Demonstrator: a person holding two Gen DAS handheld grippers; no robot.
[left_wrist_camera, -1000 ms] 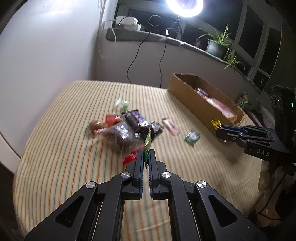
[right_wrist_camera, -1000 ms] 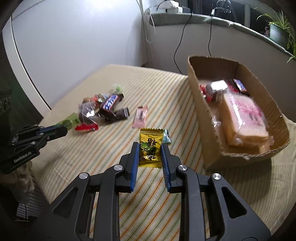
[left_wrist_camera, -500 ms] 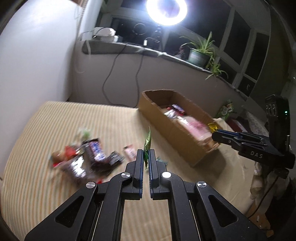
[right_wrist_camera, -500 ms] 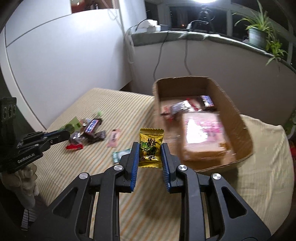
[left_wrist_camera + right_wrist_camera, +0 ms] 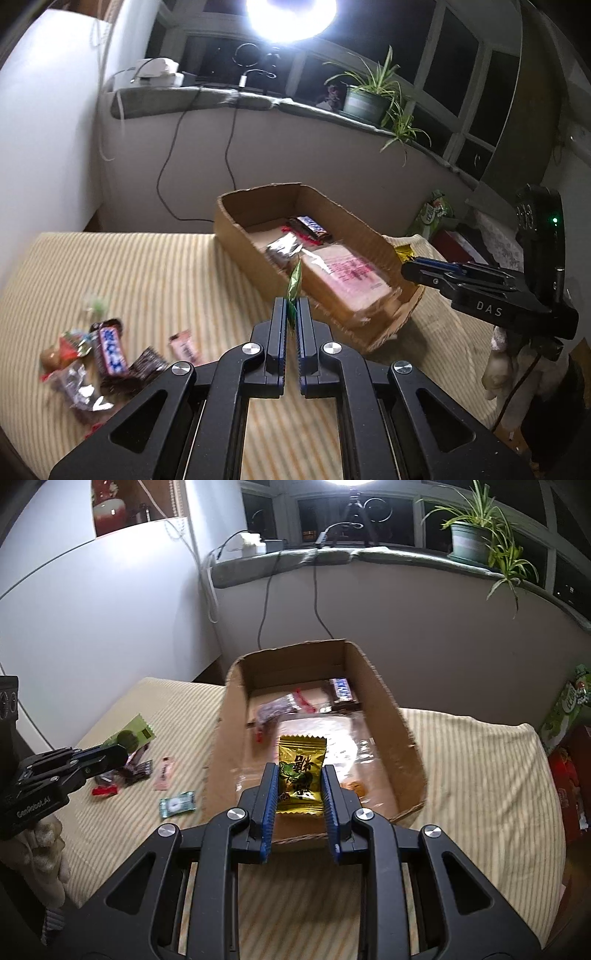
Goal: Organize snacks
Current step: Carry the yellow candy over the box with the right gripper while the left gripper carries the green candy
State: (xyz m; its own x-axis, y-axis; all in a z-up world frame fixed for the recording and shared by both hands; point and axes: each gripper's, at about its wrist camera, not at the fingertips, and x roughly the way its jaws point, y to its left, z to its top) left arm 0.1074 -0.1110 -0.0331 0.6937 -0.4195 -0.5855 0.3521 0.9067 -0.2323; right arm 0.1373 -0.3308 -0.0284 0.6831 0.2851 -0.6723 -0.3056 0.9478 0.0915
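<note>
My left gripper (image 5: 291, 314) is shut on a thin green packet (image 5: 294, 286), seen edge-on, held above the table in front of the cardboard box (image 5: 240, 236). My right gripper (image 5: 298, 775) is shut on a yellow candy packet (image 5: 301, 771), held over the near end of the box (image 5: 402, 723). The box holds a pink-printed bread bag (image 5: 347, 273), a Snickers bar (image 5: 341, 690) and small wrappers. In the right wrist view the left gripper (image 5: 122, 751) shows at the left with the green packet (image 5: 135, 734).
Loose snacks lie on the striped cloth: a Snickers bar (image 5: 110, 350), a pink bar (image 5: 165, 773), a green-white candy (image 5: 177, 804) and dark wrappers (image 5: 147, 369). Cables hang from the windowsill behind. A potted plant (image 5: 365, 99) stands on the sill.
Both grippers have swung right and forward towards the box, each still holding its packet. The right gripper is now over the box's near end. The snack pile has slid to the left.
</note>
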